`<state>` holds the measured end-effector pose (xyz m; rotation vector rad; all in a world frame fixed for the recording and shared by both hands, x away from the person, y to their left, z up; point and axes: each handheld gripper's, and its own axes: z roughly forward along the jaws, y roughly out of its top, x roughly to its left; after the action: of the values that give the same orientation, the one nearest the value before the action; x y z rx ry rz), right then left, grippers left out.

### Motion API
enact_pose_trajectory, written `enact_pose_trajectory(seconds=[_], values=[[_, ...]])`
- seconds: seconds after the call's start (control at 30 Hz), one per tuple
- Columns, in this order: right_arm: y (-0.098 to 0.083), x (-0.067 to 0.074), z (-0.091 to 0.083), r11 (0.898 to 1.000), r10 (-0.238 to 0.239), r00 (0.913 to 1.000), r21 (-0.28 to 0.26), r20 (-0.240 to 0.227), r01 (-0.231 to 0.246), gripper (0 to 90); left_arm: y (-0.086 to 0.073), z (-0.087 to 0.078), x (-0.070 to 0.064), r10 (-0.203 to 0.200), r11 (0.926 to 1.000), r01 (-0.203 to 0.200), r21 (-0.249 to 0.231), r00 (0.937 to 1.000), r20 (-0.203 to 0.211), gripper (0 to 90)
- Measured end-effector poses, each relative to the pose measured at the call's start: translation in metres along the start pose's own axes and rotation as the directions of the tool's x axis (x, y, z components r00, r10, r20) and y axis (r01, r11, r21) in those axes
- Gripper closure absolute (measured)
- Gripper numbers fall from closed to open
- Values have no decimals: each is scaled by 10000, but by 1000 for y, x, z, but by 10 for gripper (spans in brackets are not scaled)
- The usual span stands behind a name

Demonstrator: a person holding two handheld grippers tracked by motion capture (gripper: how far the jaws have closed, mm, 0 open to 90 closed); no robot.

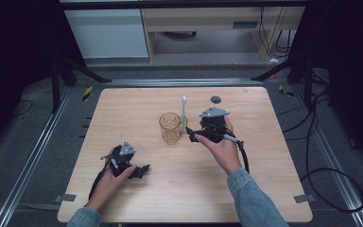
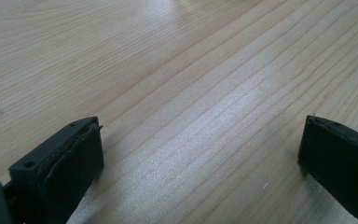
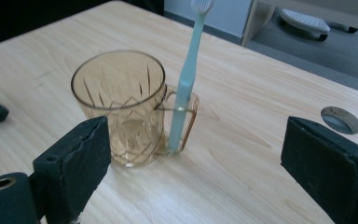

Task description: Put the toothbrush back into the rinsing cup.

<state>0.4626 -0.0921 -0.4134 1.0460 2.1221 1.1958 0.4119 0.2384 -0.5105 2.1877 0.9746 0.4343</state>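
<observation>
Toothbrush [image 3: 185, 79] upright in cup [image 3: 121, 107] holder; right gripper [image 3: 193, 158] jaws wide, empty; left gripper [image 2: 200, 154] jaws apart over table [image 2: 168, 70].

Bright, even light on the table [image 1: 184, 189], dark surroundings, soft glare, slight blur

Toothbrush [image 3: 184, 79] upright in cup's [image 3: 121, 100] side holder

No legible txt, labels, brands, nos. or signs anywhere. Amber cup [image 3: 119, 105] carried a cut pattern only, no lettering. Toothbrush [image 3: 186, 79] handle was plain. Round disc [image 3: 340, 119] set in the counter [image 1: 184, 189] bore faint marks, too small & blurry to read. Wood surface had grain only.
</observation>
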Motion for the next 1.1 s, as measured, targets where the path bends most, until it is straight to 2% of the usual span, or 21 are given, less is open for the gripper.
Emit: enact_pose_trajectory(seconds=[0.2,0.7,1.1], values=[[-2,-2,-10,9986,-311,9995,416,-34,312,74,0,0,0,-2,10000,2,-1,10000,0,0],[-9,-8,-33,9914,-838,9964,1006,-91,842,82,0,0,0,-2,10000,2,1,10000,0,0],[-26,-22,-45,9884,-677,9977,1366,72,660,84,0,0,0,-4,10000,4,0,10000,0,0]])
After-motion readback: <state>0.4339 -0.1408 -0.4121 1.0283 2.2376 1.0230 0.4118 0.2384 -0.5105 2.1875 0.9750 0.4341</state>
